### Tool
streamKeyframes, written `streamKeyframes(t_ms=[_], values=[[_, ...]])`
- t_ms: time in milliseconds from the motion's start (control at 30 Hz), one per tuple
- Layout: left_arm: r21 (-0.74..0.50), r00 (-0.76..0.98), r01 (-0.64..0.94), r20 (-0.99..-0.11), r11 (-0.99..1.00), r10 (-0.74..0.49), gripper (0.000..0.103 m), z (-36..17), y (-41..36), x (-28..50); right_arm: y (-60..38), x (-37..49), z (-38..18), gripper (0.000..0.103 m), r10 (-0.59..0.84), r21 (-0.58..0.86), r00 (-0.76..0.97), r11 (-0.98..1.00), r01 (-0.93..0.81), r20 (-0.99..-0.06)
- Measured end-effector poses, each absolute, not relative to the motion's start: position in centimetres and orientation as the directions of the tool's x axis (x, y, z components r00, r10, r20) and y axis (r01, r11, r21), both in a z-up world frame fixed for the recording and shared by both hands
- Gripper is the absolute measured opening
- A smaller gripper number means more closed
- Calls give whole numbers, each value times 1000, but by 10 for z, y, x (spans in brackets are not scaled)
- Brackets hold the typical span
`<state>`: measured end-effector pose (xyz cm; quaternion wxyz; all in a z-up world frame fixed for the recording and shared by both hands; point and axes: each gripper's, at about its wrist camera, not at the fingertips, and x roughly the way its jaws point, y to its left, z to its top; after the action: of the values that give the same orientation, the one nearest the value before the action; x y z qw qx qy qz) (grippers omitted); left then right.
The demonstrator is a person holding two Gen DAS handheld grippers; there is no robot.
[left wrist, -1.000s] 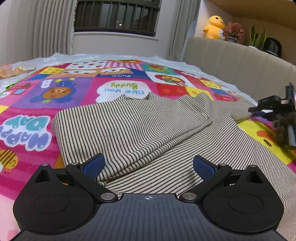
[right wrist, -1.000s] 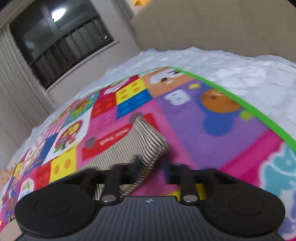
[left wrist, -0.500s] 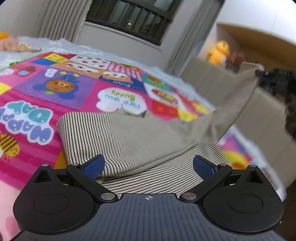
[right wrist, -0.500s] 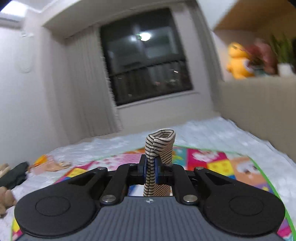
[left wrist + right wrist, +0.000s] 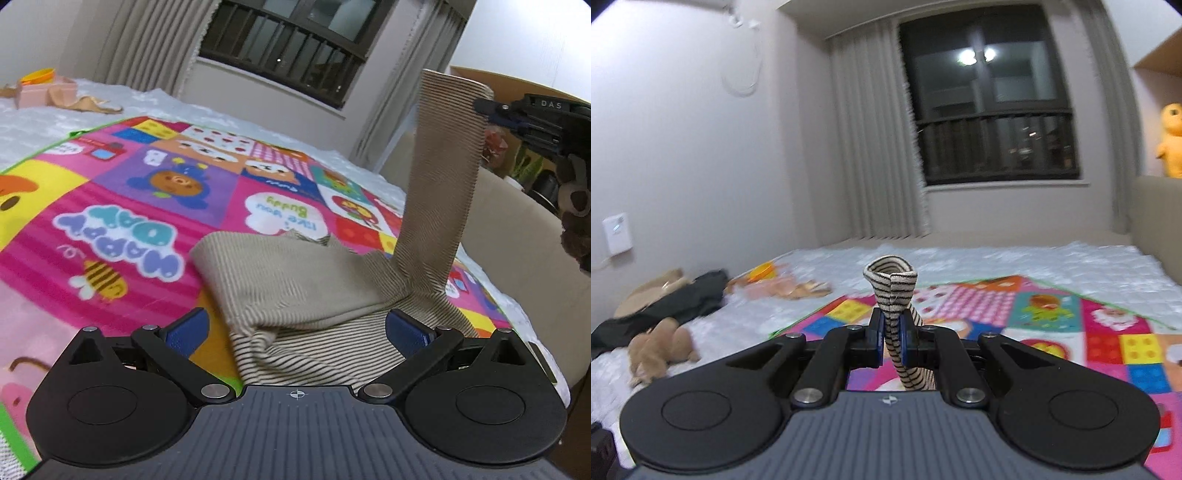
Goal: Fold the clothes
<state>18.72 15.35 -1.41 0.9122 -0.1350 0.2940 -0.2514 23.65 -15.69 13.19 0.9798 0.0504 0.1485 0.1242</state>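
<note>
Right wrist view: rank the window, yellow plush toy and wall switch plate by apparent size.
1. Window, clearly largest.
2. Yellow plush toy and wall switch plate look alike; the toy is cut off by the frame edge, so no ranking.

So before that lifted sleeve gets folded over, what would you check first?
1. Right gripper shut on the sleeve: ok, the striped cuff sticks out beyond its closed fingers.
2. Sleeve lifted off the mat: ok, it hangs upright from the gripper.
3. Rest of the shirt lying on the mat: ok, though rumpled near the front edge.
4. Left gripper ready to pin the shirt: not ok, it is open and holds nothing.
5. Landing spot on the shirt smooth: cannot tell, the folds partly hide it.
</note>
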Motion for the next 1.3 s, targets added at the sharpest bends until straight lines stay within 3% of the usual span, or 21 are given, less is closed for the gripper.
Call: streamKeyframes(t_ms=[367,600,767,967,1000,1100,1200,1300], values=[[-404,707,344,-483,848,-517,103,-18,175,181,-67,250,68,8,435,177,798,900,-398,-418],[-401,686,338,-514,852,-515,103,-25,170,185,-58,251,48,24,531,244,729,847,-472,-431],[-400,678,332,-529,854,-511,103,-28,161,193,-79,243,46,33,518,231,747,855,-464,-418],[-445,672,268,-549,854,-497,103,-30,151,221,-121,220,13,42,364,109,810,928,-355,-461],[-457,671,249,-554,854,-493,100,-30,150,227,-128,214,5,45,336,80,815,937,-340,-472],[-479,661,186,-585,858,-470,77,-32,146,246,-150,195,-17,56,243,-26,838,956,-292,-489],[-471,663,153,-603,869,-444,74,-34,138,259,-171,179,-40,61,115,-179,879,959,-220,-463],[-407,690,145,-611,902,-387,56,-30,125,264,-200,170,-60,63,50,-176,890,974,-144,-453]])
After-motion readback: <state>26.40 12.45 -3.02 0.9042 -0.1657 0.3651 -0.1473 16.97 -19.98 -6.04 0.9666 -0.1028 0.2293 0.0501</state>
